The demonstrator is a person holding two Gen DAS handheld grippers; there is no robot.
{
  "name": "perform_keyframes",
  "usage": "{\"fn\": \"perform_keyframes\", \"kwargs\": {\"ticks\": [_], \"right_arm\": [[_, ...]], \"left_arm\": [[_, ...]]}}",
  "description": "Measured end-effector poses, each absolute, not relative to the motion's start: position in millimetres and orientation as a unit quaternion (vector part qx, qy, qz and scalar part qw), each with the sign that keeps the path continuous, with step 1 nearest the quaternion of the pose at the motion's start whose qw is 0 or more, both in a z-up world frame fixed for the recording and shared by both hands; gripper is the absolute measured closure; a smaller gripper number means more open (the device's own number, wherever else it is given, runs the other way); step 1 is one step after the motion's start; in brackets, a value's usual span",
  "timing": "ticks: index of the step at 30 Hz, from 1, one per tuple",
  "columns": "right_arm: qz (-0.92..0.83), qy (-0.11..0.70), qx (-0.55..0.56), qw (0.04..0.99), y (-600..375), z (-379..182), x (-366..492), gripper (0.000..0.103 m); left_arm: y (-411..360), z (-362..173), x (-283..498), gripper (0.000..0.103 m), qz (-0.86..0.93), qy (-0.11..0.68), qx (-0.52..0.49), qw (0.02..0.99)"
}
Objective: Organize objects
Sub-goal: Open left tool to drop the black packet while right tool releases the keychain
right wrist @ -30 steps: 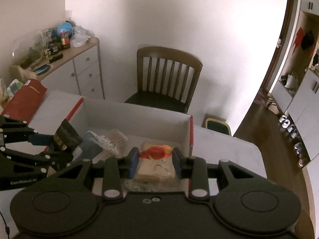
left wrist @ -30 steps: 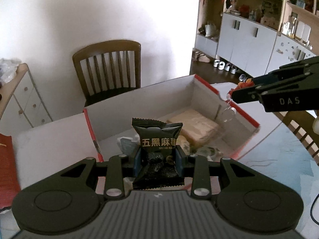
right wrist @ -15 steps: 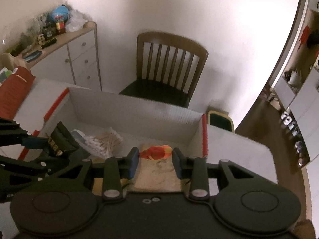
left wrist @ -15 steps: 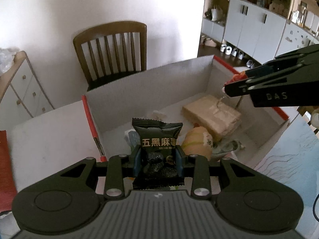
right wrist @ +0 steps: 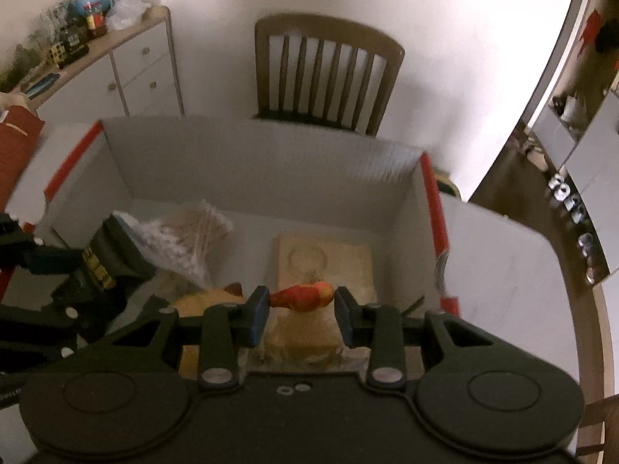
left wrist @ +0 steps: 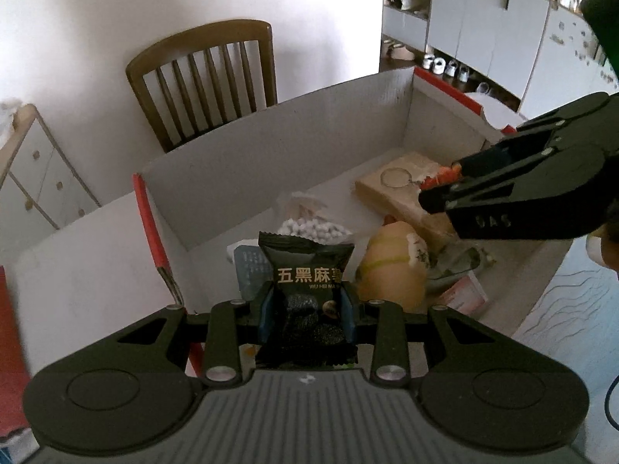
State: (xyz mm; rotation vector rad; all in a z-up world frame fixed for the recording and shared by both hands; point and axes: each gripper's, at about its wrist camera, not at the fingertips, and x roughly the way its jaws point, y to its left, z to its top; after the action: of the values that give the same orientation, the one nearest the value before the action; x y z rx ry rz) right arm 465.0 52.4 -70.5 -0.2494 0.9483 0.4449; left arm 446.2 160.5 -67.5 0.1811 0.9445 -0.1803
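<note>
My left gripper is shut on a black snack packet with gold Chinese print, held over the near left part of an open white cardboard box with red edges. My right gripper is shut on a small red-orange figure keychain, its metal ring hanging over a tan block inside the box. The right gripper also shows in the left wrist view, low inside the box. The left gripper with the packet shows at the left of the right wrist view.
Inside the box lie a bag of cotton swabs, a yellow rounded toy, a blue-grey packet and a pink-white item. A wooden chair stands behind the box. A red bag sits at the left.
Both grippers have moved forward and down over the box. The right gripper has sunk lower, bringing the keychain ring onto the tan block. Both still hold their items.
</note>
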Motion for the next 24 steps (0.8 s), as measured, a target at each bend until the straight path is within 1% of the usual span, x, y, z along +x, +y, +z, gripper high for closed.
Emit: {"fn": "perform_keyframes", "kwargs": {"ticks": [5,11,13,14,15,24], "right_arm": [[0.208,0.465,-0.111,0.853,51,-78,468,0.065],[0.214,0.47,-0.107,0.85,48,-80,465,0.059],[0.218,0.47,-0.107,0.848,48,-79,463,0.053],[0.22,0.47,-0.108,0.848,47,-78,462,0.044],[0.222,0.468,-0.108,0.848,47,-78,461,0.042],[0.239,0.46,-0.098,0.85,38,-65,452,0.039]], "left_arm": [[153,-69,449,0.069,-0.091,0.458,0.098,0.879],[145,-82,451,0.069,-0.1,0.481,0.106,0.865],[146,-83,451,0.069,-0.098,0.485,0.096,0.864],[147,-83,452,0.068,-0.099,0.485,0.094,0.864],[147,-83,452,0.067,-0.099,0.485,0.092,0.864],[145,-80,450,0.056,-0.096,0.482,0.067,0.868]]}}
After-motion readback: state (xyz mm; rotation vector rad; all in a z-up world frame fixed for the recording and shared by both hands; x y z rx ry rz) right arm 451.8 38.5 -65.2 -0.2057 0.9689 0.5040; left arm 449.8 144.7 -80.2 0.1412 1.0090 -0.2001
